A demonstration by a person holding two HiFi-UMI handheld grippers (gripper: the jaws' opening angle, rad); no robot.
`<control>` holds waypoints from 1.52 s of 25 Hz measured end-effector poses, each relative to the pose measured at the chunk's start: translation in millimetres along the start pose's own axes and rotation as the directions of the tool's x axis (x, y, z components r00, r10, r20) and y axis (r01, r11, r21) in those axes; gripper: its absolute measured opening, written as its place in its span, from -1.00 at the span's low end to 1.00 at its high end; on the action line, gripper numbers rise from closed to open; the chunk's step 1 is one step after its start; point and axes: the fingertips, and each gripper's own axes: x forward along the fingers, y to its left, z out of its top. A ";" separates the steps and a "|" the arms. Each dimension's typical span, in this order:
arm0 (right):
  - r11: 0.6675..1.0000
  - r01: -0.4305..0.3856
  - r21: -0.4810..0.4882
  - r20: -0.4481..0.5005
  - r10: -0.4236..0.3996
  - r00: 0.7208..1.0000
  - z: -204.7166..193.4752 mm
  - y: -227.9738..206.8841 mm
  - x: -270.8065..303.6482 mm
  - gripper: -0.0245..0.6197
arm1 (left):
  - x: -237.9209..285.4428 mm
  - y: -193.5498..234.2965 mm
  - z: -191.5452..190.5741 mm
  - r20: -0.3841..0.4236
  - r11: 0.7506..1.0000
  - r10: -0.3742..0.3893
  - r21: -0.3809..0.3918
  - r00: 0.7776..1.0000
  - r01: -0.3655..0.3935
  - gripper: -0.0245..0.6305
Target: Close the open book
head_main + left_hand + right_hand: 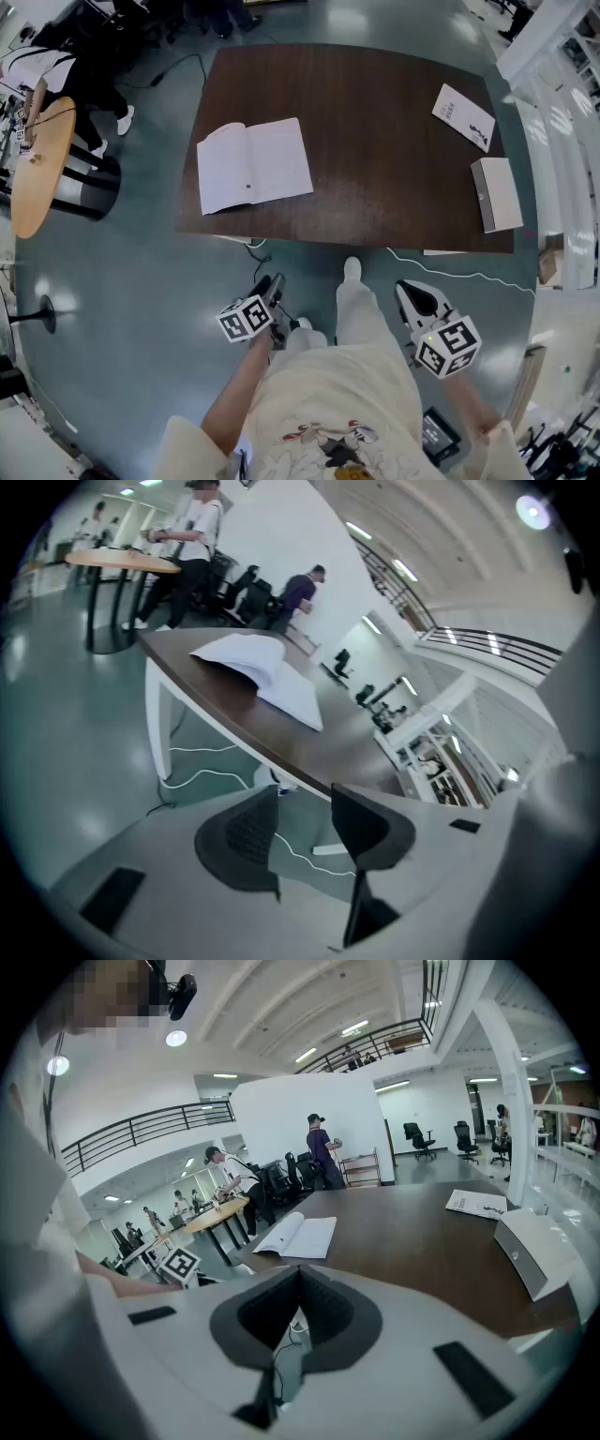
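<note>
One open white book [253, 167] — dark woodgrain table [375, 141]

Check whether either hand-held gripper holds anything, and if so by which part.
Nothing is held. The left hand-held gripper is open and empty; the right hand-held gripper is shut on nothing. The open book lies untouched on the table.

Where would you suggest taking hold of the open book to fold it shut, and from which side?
I would take the open book by the outer edge of its left leaf, coming in low from the left side of the table. That leaf lies near the table's edge and bows up by the spine, so a jaw may slip under.
</note>
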 end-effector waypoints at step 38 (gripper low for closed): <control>0.995 -0.101 -0.019 0.051 0.102 0.993 -88.7 188.0 -46.4 -0.90 | -240.1 -132.5 -113.5 0.057 0.909 -0.033 0.418 0.998 0.006 -0.91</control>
